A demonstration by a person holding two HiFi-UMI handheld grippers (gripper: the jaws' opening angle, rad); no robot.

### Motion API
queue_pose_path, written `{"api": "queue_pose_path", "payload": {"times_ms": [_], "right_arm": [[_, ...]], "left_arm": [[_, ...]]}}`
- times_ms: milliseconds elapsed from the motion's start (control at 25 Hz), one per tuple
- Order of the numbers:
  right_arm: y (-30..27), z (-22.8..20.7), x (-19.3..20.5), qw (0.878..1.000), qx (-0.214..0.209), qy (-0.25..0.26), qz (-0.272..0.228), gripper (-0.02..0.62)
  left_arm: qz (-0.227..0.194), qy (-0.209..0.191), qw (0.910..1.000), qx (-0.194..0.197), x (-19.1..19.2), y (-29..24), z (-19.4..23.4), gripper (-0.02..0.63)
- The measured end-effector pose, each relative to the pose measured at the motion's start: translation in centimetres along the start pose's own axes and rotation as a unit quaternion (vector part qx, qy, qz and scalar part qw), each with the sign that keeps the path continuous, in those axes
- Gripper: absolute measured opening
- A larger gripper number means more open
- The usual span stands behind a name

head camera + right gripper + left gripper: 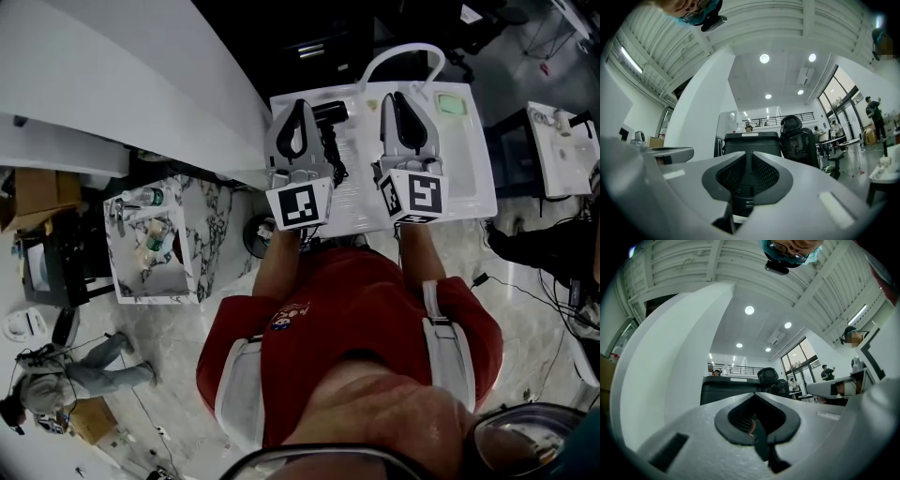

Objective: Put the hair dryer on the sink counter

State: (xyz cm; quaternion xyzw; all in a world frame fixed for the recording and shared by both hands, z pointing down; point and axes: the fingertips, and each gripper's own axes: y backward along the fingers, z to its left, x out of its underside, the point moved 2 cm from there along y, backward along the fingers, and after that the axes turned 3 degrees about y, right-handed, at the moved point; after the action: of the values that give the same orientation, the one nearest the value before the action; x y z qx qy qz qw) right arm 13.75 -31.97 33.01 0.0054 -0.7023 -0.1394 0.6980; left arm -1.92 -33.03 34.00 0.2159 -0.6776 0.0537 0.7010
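Your left claw [301, 103] hangs over the far left corner of the sink counter [469, 187], pointing away from you and tipped a little upward. In the left gripper view its jaw tips meet, so it is closed. A dark strip runs down through the hollow behind the tips, and what that strip is cannot be made out.

The hair dryer [330, 114] lies on the counter near that same far left corner, just beside the left claw on its right side. Its black body sticks out from behind the jaws toward the middle of the counter. Whether the claw touches it, the head view does not show. Its cord [334, 161] trails back toward the near edge, between your two claws.

Your right claw [396, 96] hangs over the middle of the counter, clear of the hair dryer. The right gripper view shows its ribbed pads pressed together along one line.

A curved white tap [403, 54] rises at the far edge. A pale green block [452, 103] sits toward the far right corner.
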Motion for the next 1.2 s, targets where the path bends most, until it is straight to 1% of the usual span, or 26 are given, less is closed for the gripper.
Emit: {"api": "queue_pose_path", "payload": {"times_ms": [160,280,320,400,480,880,1200], "right_arm": [[0.0,-0.2,0.2,1.000,0.001,-0.004,0.002,0.029],[-0.1,-0.4,0.5,1.000,0.003,-0.004,0.007,0.002],[-0.1,-0.3,0.6,1.000,0.002,-0.003,0.010,0.002],[-0.2,-0.2,0.6,1.000,0.000,0.001,0.012,0.002],[-0.2,-0.1,0.6,1.000,-0.001,0.005,0.013,0.002],[-0.1,-0.2,0.6,1.000,0.000,0.023,0.018,0.002],[0.2,-0.1,1.1,0.999,0.000,0.021,0.026,0.002]], "left_arm": [[0.000,0.000,1.0000,0.000,0.0,0.0,-0.1,0.002],[0.008,-0.002,1.0000,0.002,0.3,0.0,-0.3,0.002],[0.002,0.001,1.0000,0.003,0.0,0.0,-0.4,0.002],[-0.023,0.013,0.9996,0.001,-1.0,-0.3,-0.5,0.002],[-0.033,0.021,0.9992,0.000,-1.5,-0.4,-0.6,0.002],[-0.032,0.020,0.9993,0.003,-1.4,-0.5,-1.1,0.002],[-0.031,0.019,0.9993,0.004,-1.4,-0.2,-1.3,0.002]]}}
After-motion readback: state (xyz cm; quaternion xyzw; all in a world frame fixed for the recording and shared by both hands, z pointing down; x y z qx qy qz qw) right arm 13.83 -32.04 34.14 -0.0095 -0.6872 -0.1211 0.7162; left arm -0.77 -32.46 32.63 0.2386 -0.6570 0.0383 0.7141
